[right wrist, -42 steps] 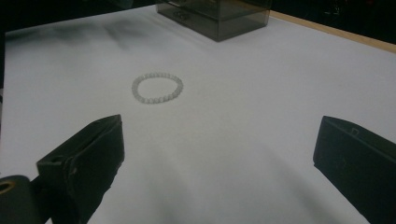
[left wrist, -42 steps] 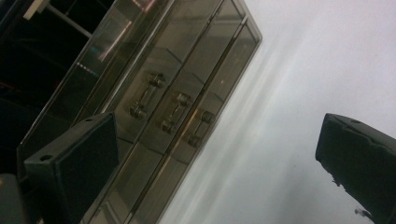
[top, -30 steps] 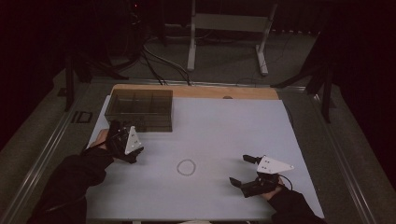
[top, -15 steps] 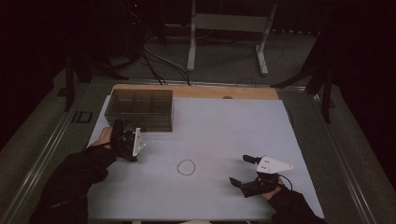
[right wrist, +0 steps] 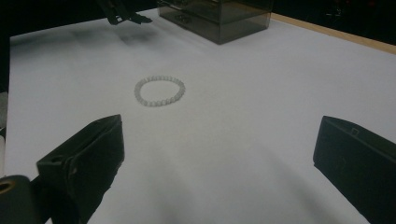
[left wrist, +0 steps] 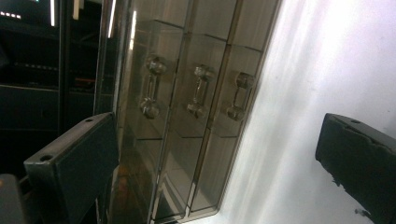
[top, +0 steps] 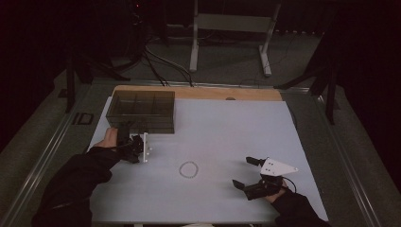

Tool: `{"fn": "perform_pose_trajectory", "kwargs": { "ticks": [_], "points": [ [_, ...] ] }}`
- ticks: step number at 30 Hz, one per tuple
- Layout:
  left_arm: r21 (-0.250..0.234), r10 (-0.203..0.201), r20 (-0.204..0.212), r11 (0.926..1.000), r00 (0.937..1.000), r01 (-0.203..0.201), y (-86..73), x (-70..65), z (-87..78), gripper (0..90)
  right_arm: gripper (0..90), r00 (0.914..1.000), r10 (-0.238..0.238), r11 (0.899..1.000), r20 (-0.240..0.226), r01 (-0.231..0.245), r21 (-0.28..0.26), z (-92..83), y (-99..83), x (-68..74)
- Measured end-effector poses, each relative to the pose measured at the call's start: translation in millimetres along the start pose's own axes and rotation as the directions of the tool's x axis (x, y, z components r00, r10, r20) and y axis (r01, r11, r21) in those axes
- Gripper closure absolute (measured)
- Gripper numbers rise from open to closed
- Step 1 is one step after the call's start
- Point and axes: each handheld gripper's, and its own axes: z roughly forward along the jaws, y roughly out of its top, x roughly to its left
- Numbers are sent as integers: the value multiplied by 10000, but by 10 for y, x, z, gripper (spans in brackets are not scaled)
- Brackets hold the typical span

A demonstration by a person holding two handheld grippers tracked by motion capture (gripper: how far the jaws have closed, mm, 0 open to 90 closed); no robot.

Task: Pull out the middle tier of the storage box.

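A smoky clear drawer box stands at the table's back left; in the left gripper view its front shows three drawers, each with a clear handle. My left gripper is turned on its side just in front of the box, open, jaws spread wide and holding nothing. A ring of pale beads, a bracelet, lies flat mid-table. My right gripper rests at the front right, open and empty, pointing at the bracelet from a short way off, well clear of its jaws.
The white table top has a wooden strip along its far edge. A metal stand and cables lie on the dark floor beyond. The left gripper shows far off in the right gripper view.
My left gripper has moved forward to the box front and rolled onto its side. The right gripper and the bracelet have stayed put.
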Motion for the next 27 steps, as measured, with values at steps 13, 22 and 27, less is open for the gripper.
{"fn": "perform_pose_trajectory", "kwargs": {
  "ticks": [13,22,27],
  "points": [
    [355,767,-799,9966,9938,-741,-13,-91,60,172,19,10000,0,10000,45,0,50,2,-7,-6],
    [647,1399,-1157,9890,9834,-1330,-1,-154,102,324,19,10000,-12,10000,44,12,-38,-6,-1,-4],
    [764,1792,-1199,9823,9765,-1709,-1,-169,133,451,19,10000,-30,10000,46,30,-2,-4,-4,-8]
  ]
}}
